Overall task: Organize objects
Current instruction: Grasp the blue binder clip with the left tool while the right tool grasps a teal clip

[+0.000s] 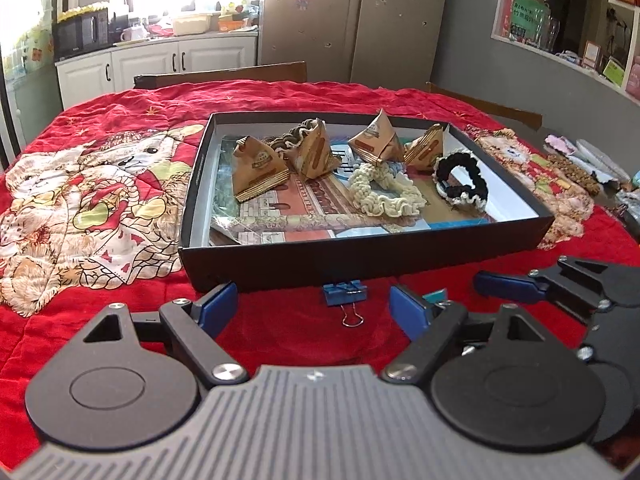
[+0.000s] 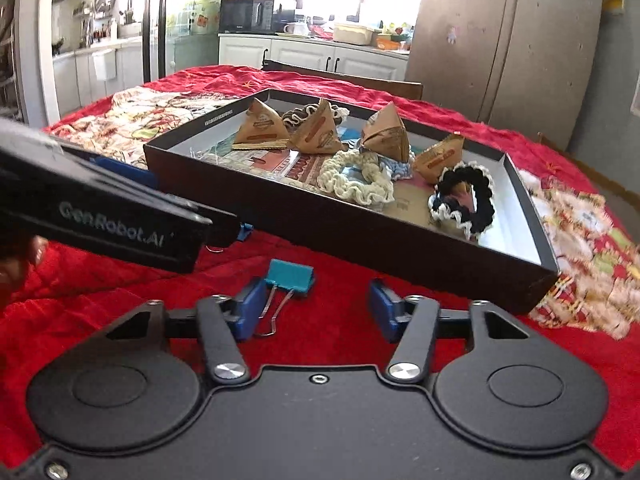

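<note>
A black shallow box (image 1: 280, 270) (image 2: 360, 240) sits on the red quilt and holds several brown pyramid packets (image 1: 258, 170) (image 2: 262, 126), a cream scrunchie (image 1: 384, 196) (image 2: 354, 180) and a black scrunchie (image 1: 460, 178) (image 2: 464, 200). A blue binder clip (image 1: 345, 293) lies on the quilt just in front of the box, between my open left gripper's (image 1: 312, 308) fingers. A teal binder clip (image 2: 290, 276) lies by the left finger of my open right gripper (image 2: 316, 304). Both grippers are empty.
The red quilt with a bear print (image 1: 92, 184) covers the table. Loose items, one a brown scrunchie (image 1: 576, 174), lie at the table's right edge. Wooden chair backs (image 1: 220, 76) stand behind the table. The left gripper's body (image 2: 100, 216) crosses the right wrist view.
</note>
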Available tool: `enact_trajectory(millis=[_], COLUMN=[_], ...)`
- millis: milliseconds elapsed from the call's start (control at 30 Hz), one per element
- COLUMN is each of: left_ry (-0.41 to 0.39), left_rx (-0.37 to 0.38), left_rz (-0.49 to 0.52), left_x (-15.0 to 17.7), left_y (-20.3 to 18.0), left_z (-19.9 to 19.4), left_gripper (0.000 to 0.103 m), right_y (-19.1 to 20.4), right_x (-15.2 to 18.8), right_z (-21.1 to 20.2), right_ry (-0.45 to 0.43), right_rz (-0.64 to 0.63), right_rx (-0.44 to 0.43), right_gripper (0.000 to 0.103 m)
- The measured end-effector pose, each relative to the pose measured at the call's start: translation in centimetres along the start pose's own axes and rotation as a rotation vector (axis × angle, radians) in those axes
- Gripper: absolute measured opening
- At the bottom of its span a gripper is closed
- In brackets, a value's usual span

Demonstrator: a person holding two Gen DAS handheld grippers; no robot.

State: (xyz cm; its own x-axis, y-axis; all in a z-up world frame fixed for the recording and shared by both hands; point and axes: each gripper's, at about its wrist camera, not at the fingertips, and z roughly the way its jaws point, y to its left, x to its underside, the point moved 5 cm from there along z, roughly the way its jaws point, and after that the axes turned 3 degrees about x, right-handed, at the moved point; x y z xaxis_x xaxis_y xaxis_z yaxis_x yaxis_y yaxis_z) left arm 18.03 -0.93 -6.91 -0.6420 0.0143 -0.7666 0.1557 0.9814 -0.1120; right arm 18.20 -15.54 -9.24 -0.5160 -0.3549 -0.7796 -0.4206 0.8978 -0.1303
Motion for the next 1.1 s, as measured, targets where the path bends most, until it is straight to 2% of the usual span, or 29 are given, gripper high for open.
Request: enact_trajectory(millis=[67,200,400,500,600,700,800,867,967,1100], left_ry=[0.005,0.026,0.023,0.023,0.019,0.013,0.008,0.006,0.004,0.001], left_rx=[-0.009,-0.019,-0.012,-0.008,-0.020,-0.044,-0.066,-0.077,-0.069,-0.063], left_rz=[-0.001,-0.023,-0.048,-0.044,-0.036,-0.028,-0.018,-0.011,-0.010,-0.008], left_x=[0.2,0.6,0.5,0.5,0.4,0.4,0.5,0.6,0.6,0.6], left_y=[-0.2,-0.2,-0.2,-0.6,-0.9,-1.1,-1.2,-1.2,-1.2,-1.3], left_z=[0.4,1.2,1.5,1.6,1.9,2.1,2.1,2.0,2.0,1.9], left_gripper=[0.084,0.073,0.073,0.073,0.073,0.068,0.058,0.046,0.035,0.028], right_y=[0.0,0.4,1.4,2.1,2.3,2.0,1.6,1.4,1.4,1.3], right_x=[0.1,0.1,-0.1,-0.1,0.0,0.1,0.2,0.3,0.4,0.4], right_z=[0.0,-0.1,-0.1,-0.1,-0.1,-0.1,-0.2,-0.4,-0.5,-0.5], right_ry=[-0.008,-0.023,-0.044,-0.051,-0.053,-0.052,-0.050,-0.049,-0.049,-0.049], right_rz=[-0.008,-0.046,-0.119,-0.162,-0.174,-0.173,-0.160,-0.153,-0.153,-0.147], right_rx=[-0.011,-0.008,0.025,0.030,0.037,0.047,0.046,0.043,0.042,0.041], right_gripper=[0.041,0.040,0.039,0.027,0.026,0.025,0.025,0.024,0.024,0.024])
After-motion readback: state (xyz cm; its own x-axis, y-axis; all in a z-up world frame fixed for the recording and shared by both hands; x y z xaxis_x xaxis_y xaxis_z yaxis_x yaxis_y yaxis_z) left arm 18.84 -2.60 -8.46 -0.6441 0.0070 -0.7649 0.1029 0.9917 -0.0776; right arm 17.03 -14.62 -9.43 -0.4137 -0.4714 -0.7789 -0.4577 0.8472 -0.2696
